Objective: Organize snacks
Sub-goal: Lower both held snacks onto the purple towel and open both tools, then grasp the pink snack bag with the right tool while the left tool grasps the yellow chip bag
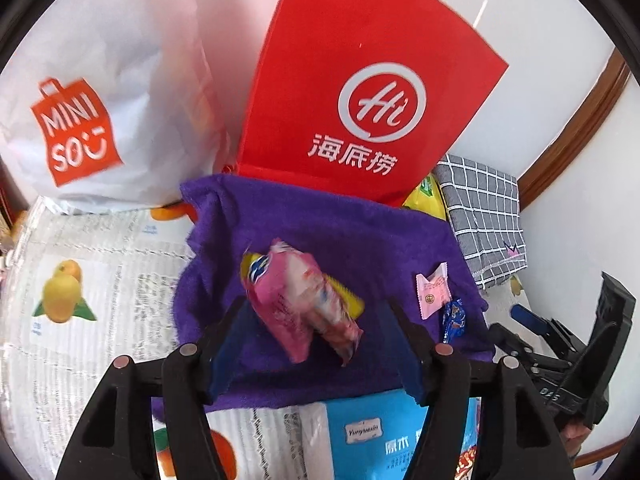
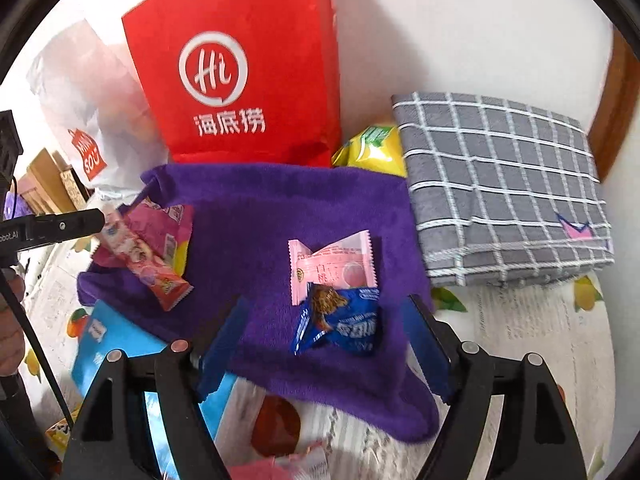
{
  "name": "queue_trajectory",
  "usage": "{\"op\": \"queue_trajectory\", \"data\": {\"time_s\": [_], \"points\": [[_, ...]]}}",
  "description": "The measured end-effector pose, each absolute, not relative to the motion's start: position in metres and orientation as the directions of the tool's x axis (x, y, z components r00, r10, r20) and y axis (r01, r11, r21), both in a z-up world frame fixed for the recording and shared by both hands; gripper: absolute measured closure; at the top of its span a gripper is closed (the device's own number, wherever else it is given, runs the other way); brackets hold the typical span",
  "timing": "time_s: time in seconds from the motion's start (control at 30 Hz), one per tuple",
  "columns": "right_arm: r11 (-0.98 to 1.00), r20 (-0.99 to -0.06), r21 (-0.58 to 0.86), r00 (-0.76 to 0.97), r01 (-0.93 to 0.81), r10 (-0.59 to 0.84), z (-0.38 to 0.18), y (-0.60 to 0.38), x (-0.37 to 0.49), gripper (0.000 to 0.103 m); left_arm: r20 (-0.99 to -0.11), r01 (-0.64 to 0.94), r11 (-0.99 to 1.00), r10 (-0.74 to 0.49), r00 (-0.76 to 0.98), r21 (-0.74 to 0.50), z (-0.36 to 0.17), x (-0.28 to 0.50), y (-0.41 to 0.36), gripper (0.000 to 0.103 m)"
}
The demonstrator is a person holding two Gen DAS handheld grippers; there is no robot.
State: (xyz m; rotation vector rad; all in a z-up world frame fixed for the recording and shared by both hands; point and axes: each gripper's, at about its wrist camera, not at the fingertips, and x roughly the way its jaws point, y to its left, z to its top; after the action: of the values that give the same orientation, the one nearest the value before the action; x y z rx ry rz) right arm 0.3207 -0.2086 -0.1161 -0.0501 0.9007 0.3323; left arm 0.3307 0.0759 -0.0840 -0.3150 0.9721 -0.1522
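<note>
- Your left gripper (image 1: 316, 340): jaws apart, pink snack packs (image 1: 304, 304) loose between them on the purple towel (image 1: 360, 232).
- Your right gripper (image 2: 328, 332): jaws apart over the blue candy (image 2: 344, 320) and pink candy (image 2: 332, 268), same towel.

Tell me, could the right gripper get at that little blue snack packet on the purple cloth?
Probably yes. The right gripper is open, and the blue packet lies on the purple cloth right between its fingers with nothing over it. The pale pink packet touches its far edge and might get nudged.
</note>
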Motion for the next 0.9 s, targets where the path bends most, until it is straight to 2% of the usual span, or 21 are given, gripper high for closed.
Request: {"op": "queue_trajectory", "data": {"time_s": [0.3,0.47,0.63,0.77,0.9], "points": [[0.967,-0.760,0.111,0.607,-0.228,0.230,-0.100,-0.240,0.272,0.025,-0.769,-0.020,0.942,-0.260,0.583,-0.334,-0.060,0.294,0.088,0.037],[0.953,-0.784,0.158,0.553,-0.259,0.280,-0.112,-0.246,0.242,0.025,-0.766,-0.028,0.936,-0.270,0.583,-0.351,-0.060,0.272,0.093,0.036],[0.939,-0.810,0.176,0.499,-0.297,0.309,-0.131,-0.240,0.221,0.033,-0.773,-0.040,0.931,-0.277,0.570,-0.363,-0.067,0.251,0.096,0.036],[0.941,-0.843,0.168,0.453,-0.293,0.291,-0.153,-0.232,0.222,0.048,-0.783,-0.056,0.930,-0.271,0.559,-0.362,-0.073,0.231,0.103,0.036],[0.948,-0.872,0.165,0.409,-0.274,0.270,-0.172,-0.226,0.227,0.049,-0.788,-0.071,0.930,-0.262,0.556,-0.360,-0.076,0.211,0.110,0.036]]}}
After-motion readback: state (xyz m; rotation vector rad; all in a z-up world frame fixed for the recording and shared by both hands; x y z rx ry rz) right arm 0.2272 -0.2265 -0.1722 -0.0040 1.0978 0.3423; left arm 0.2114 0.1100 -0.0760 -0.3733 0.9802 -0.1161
